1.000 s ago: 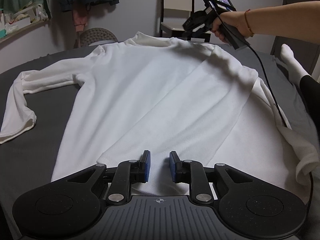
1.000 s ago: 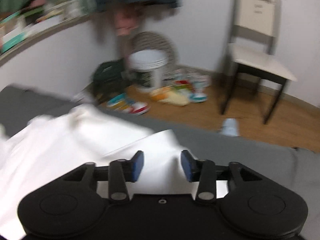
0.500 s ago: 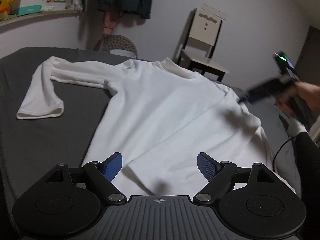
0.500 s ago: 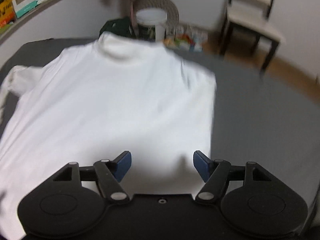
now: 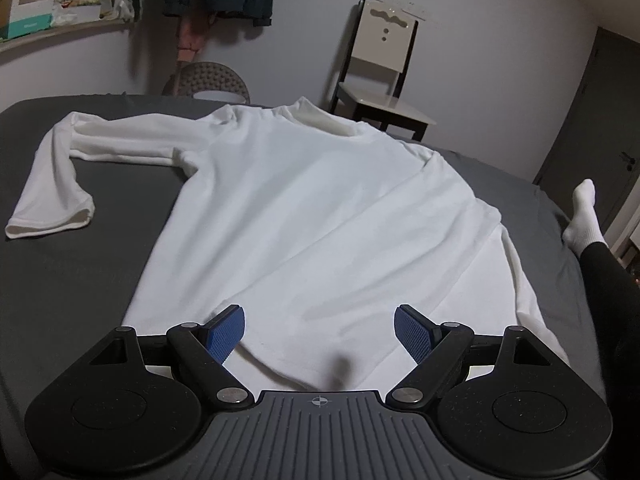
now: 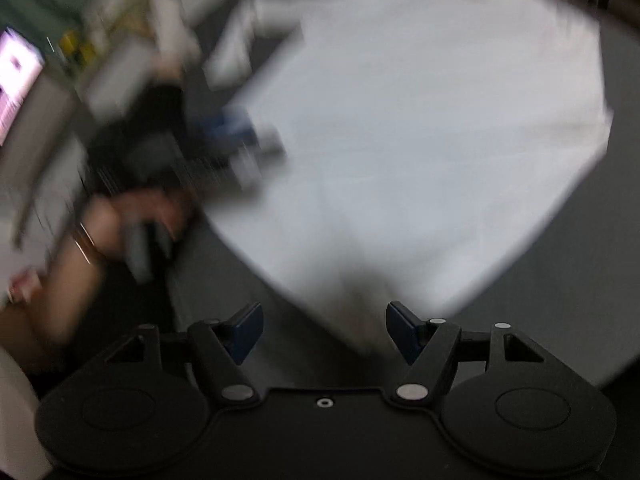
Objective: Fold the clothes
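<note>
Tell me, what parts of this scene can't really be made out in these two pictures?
- Right wrist view: motion blur smears the left gripper, the hand holding it and the shelf clutter.
- Left wrist view: the white shirt hem is hidden behind the gripper body; its right sleeve seems folded across the front, the cuff unseen.
- Left wrist view: the person is cut off by the edge; only a socked foot and leg show.

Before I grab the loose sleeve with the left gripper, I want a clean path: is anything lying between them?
Nothing visible does. The left gripper is open over the shirt's hem, and between it and the sleeve lie only shirt fabric and bare grey bed cover.
</note>
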`<state>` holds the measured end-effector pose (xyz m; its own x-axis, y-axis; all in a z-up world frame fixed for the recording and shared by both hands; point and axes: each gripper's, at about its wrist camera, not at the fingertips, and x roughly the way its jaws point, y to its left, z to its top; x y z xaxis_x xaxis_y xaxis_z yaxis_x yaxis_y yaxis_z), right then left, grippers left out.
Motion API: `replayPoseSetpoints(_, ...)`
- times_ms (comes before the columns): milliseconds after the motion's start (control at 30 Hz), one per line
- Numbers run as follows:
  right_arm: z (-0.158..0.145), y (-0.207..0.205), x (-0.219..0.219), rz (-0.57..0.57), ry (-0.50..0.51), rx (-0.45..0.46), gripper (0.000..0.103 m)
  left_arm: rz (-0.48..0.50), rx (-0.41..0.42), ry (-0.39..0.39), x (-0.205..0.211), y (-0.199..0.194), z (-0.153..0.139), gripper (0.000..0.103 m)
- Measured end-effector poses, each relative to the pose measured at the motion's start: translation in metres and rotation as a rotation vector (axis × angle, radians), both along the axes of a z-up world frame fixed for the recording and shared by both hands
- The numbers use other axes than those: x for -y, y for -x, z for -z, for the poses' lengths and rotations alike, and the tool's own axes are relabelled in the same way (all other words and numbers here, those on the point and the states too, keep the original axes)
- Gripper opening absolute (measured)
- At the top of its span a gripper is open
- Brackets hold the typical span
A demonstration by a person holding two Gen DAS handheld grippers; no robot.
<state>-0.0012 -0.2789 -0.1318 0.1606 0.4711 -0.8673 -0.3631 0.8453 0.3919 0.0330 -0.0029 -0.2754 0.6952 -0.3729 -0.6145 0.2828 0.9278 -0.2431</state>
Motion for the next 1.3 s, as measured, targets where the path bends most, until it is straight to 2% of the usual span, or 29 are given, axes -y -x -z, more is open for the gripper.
replayPoseSetpoints(67,-0.029,-0.015,-0.009,0.032,-0.058,0.114,0.071,0.003,0.002,-0.002,0.002,0.000,0.001,0.083)
replayPoseSetpoints(100,-0.043,-0.023,-0.013,0.047,-0.086,0.170,0.077,0.001,0.000,-0.008,0.002,-0.001,0.002,0.083)
replayPoseSetpoints(200,-0.040,-0.049,-0.034,-0.004,-0.016,0.222,0.082,-0.014,0.001,-0.023,-0.001,-0.001,0.003,0.083)
replayPoseSetpoints(233,-0.023,-0.055,-0.041,-0.054,0.074,0.192,0.081,-0.021,0.004,-0.023,-0.002,-0.001,0.003,0.083)
replayPoseSetpoints(300,0.012,-0.060,-0.054,-0.151,0.237,0.122,0.068,-0.035,0.006,-0.019,-0.007,-0.001,0.003,0.083)
replayPoseSetpoints(333,0.030,-0.059,-0.060,-0.197,0.307,0.082,0.064,-0.040,0.003,-0.012,-0.009,-0.001,0.003,0.083)
replayPoseSetpoints(367,0.037,-0.059,-0.052,-0.137,0.272,0.029,0.060,-0.042,0.001,-0.006,-0.011,-0.001,0.004,0.083)
replayPoseSetpoints(533,0.069,-0.060,-0.013,0.183,0.072,-0.236,0.060,-0.036,0.002,0.013,-0.013,-0.003,0.003,0.083)
replayPoseSetpoints(600,0.077,-0.055,0.011,0.333,-0.024,-0.297,0.059,-0.028,0.005,0.013,-0.012,-0.003,0.002,0.083)
replayPoseSetpoints(667,0.081,-0.051,0.030,0.416,-0.056,-0.309,0.059,-0.022,0.007,0.014,-0.011,-0.003,0.001,0.083)
replayPoseSetpoints(833,0.106,-0.039,0.041,0.525,-0.129,-0.345,0.044,-0.027,0.004,0.018,-0.013,-0.002,0.000,0.083)
replayPoseSetpoints(867,0.109,-0.037,0.041,0.527,-0.127,-0.336,0.035,-0.029,0.002,0.019,-0.014,-0.002,0.000,0.083)
replayPoseSetpoints(900,0.111,-0.034,0.042,0.527,-0.124,-0.327,0.022,-0.033,0.002,0.021,-0.014,-0.002,0.000,0.083)
replayPoseSetpoints(967,0.111,-0.026,0.046,0.535,-0.122,-0.318,0.008,-0.040,0.001,0.025,-0.016,-0.001,0.000,0.083)
replayPoseSetpoints(1267,0.074,0.012,0.093,0.518,0.137,-0.302,0.006,-0.039,0.010,0.044,-0.020,0.001,-0.004,0.083)
replayPoseSetpoints(1300,0.078,0.014,0.095,0.511,0.168,-0.313,0.004,-0.041,0.009,0.045,-0.020,0.000,-0.004,0.083)
